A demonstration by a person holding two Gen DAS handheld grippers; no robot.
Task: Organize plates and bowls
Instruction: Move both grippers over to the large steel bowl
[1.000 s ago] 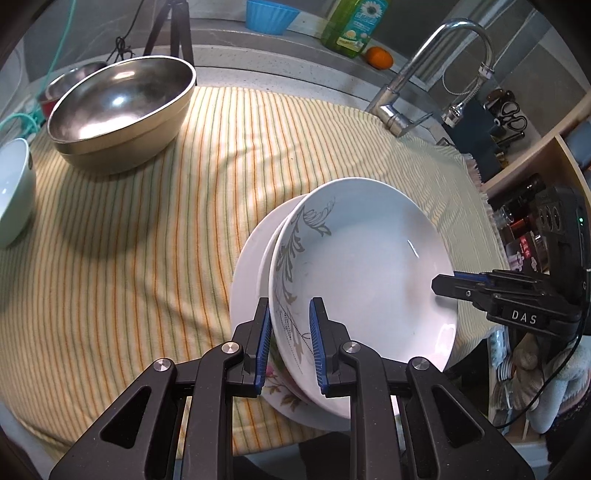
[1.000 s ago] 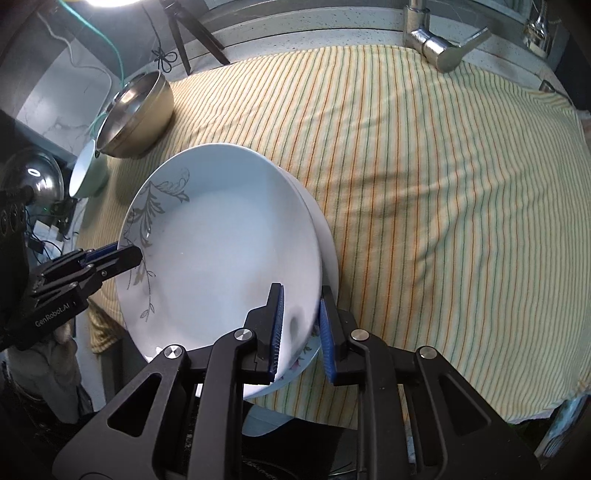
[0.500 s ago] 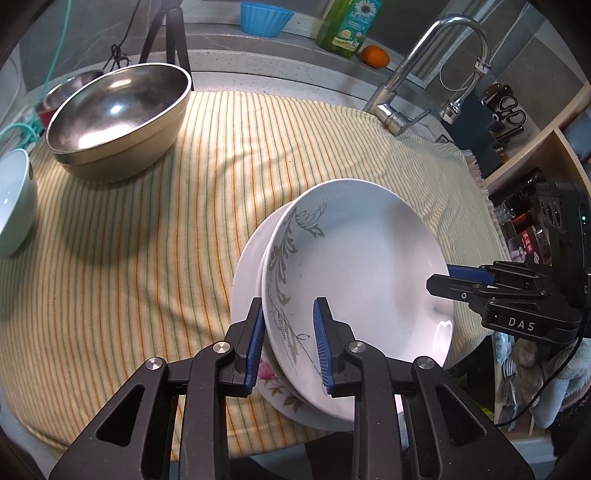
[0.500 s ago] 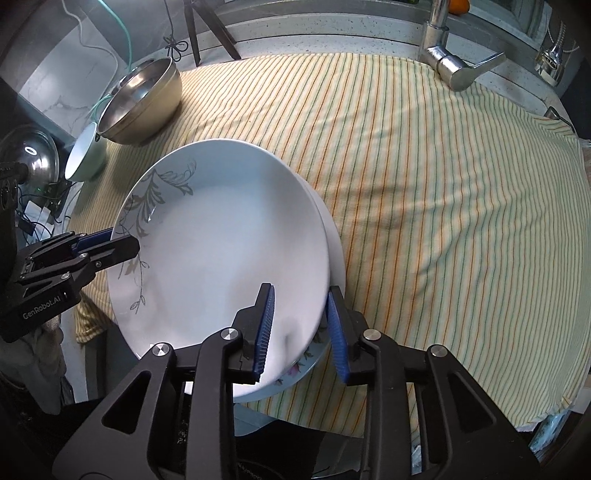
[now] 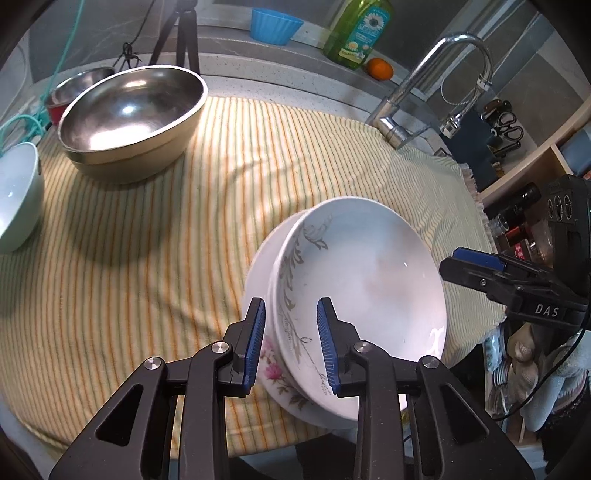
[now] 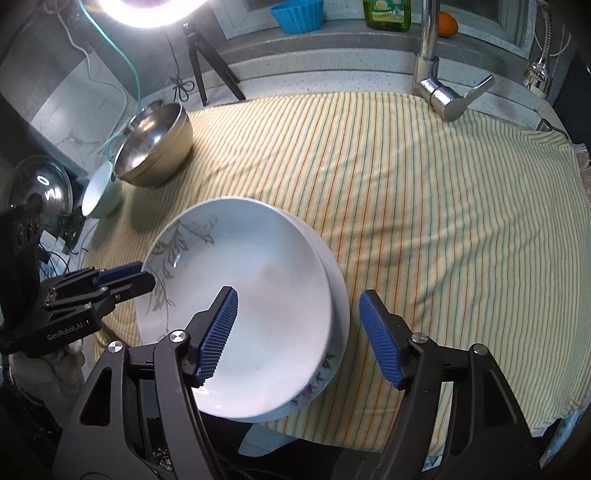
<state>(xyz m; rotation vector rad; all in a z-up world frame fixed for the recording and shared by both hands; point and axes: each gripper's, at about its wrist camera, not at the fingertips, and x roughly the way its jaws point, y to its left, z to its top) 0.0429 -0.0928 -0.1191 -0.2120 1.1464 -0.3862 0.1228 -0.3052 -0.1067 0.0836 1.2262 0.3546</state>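
Observation:
A white deep plate with a grey leaf pattern (image 5: 365,280) (image 6: 243,306) rests on a flowered plate (image 5: 275,373) (image 6: 332,354) at the near edge of the striped cloth. My left gripper (image 5: 291,343) is open, its jaws either side of the deep plate's rim. My right gripper (image 6: 299,332) is open wide, straddling the opposite rim of both plates. Each gripper shows in the other's view, the right one (image 5: 476,269) and the left one (image 6: 122,277). A large steel bowl (image 5: 133,118) (image 6: 155,147) and a pale green bowl (image 5: 16,195) (image 6: 101,192) sit farther back.
The yellow striped cloth (image 5: 166,258) (image 6: 424,206) covers the counter. A faucet (image 5: 436,85) (image 6: 439,88) stands at the back. A blue cup (image 5: 277,26), green soap bottle (image 5: 358,29) and orange (image 5: 380,68) sit on the ledge. A tripod (image 6: 207,70) stands behind the bowls.
Both grippers have opened and let go of the deep plate's rim. The right jaws opened much wider. The deep plate now rests on the flowered plate.

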